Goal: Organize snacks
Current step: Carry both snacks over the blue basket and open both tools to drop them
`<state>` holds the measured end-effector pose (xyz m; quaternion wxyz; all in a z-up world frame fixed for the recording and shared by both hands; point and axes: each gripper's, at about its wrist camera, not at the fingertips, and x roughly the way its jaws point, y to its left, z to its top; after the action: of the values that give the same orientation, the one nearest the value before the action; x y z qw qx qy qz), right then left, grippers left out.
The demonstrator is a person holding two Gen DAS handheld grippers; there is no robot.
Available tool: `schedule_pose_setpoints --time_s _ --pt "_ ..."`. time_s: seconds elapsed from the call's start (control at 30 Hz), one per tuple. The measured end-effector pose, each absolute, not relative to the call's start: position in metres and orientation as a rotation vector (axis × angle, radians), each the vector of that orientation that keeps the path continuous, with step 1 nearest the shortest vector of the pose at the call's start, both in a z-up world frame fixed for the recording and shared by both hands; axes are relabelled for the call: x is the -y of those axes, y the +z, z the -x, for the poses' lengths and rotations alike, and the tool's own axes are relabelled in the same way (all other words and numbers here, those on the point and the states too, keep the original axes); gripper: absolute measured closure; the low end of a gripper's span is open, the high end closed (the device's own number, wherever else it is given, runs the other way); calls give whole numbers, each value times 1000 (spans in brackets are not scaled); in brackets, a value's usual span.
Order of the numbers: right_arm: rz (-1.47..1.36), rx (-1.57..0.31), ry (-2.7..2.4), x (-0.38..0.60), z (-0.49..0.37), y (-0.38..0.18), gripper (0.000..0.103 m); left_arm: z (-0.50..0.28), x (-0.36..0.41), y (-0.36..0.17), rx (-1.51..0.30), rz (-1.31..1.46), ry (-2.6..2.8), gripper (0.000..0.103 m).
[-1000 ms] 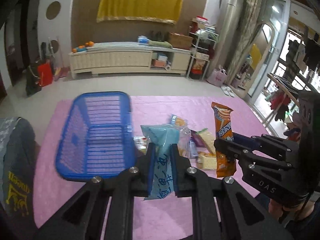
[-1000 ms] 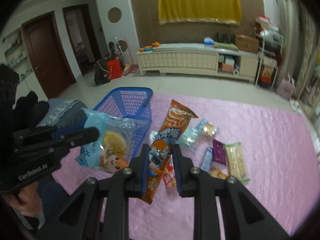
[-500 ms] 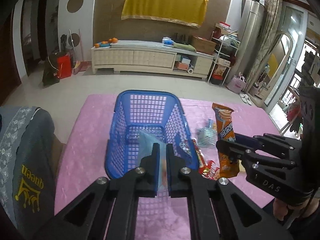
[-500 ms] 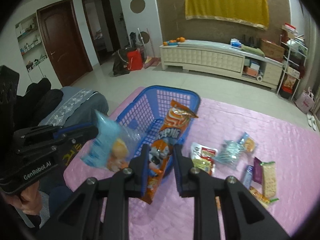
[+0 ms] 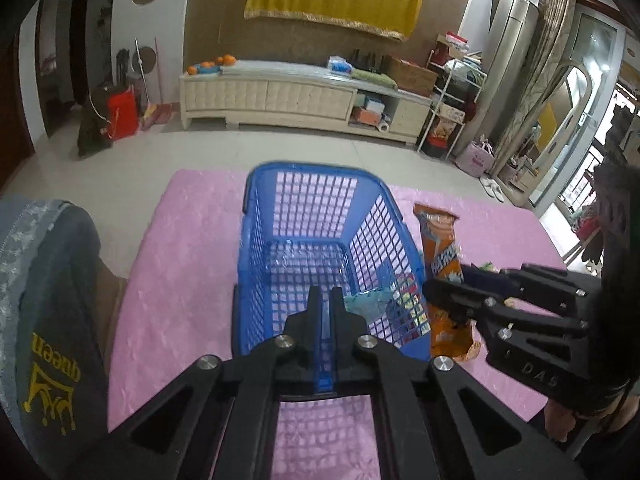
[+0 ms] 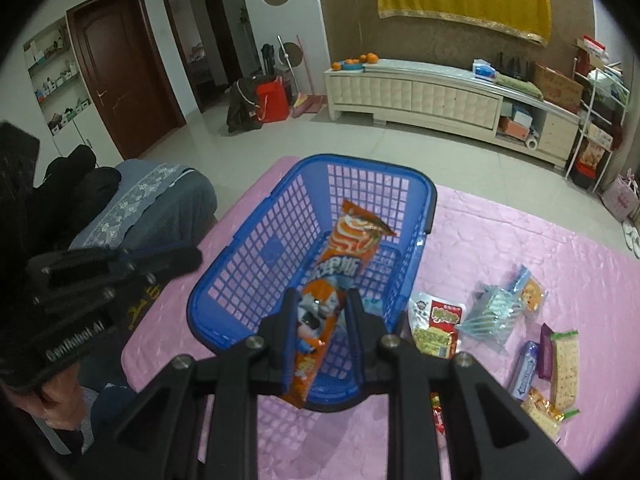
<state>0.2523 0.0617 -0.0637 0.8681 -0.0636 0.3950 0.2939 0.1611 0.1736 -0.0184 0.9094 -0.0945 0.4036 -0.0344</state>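
Note:
My left gripper (image 5: 325, 293) hangs over the near end of the blue mesh basket (image 5: 249, 240), its jaws closing to shut with nothing between them. A light blue snack packet (image 5: 370, 300) lies on the basket floor just right of its fingertips. My right gripper (image 6: 320, 305) is shut on a long orange snack packet (image 6: 352, 248) that stands upright over the near part of the basket (image 6: 430, 200). The left wrist view has that orange packet (image 5: 440, 248) and the right gripper (image 5: 434, 294) just outside the basket's right wall. The left gripper (image 6: 192, 258) appears at the left of the right wrist view.
The basket stands on a pink cloth (image 5: 180, 280). Right of it lie several loose snacks: a red-and-green packet (image 6: 438, 328), a clear bluish packet (image 6: 496, 312) and a cracker packet (image 6: 564, 368). A chair with a grey-blue cover (image 6: 152, 200) stands at the table's left.
The left gripper has let go of the light blue packet, which now lies in the basket, and its jaws have closed. Both grippers moved left to the basket, the right one carrying the orange packet.

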Motion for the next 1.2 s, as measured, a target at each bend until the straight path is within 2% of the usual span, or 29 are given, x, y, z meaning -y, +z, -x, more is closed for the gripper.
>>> schedule_pose_setpoints --time_s 0.2,0.27,0.33,0.4,0.6,0.87,1.1,1.2 --pt "144 -841 619 -67 -255 -66 76 -162 -179 -27 -851 202 -73 100" --pt "149 -847 623 -69 -255 -68 76 -159 -181 -25 -856 193 -62 94" --pt "143 -854 627 -73 -257 -70 76 -157 -184 -23 -854 182 -49 76" --pt "134 -865 632 -77 -259 -72 76 -154 -187 -21 -850 177 -32 66" --pt "139 -895 657 -92 -261 -81 76 -146 -205 -21 -842 179 14 57" --pt "169 -939 657 -123 -274 -100 76 -139 -230 -31 -858 215 46 51" --pt "168 -987 656 -140 -284 -119 76 -141 -241 -40 -870 266 48 50" --pt "160 -1001 667 -142 -286 -124 70 -142 -237 -41 -884 251 64 50"
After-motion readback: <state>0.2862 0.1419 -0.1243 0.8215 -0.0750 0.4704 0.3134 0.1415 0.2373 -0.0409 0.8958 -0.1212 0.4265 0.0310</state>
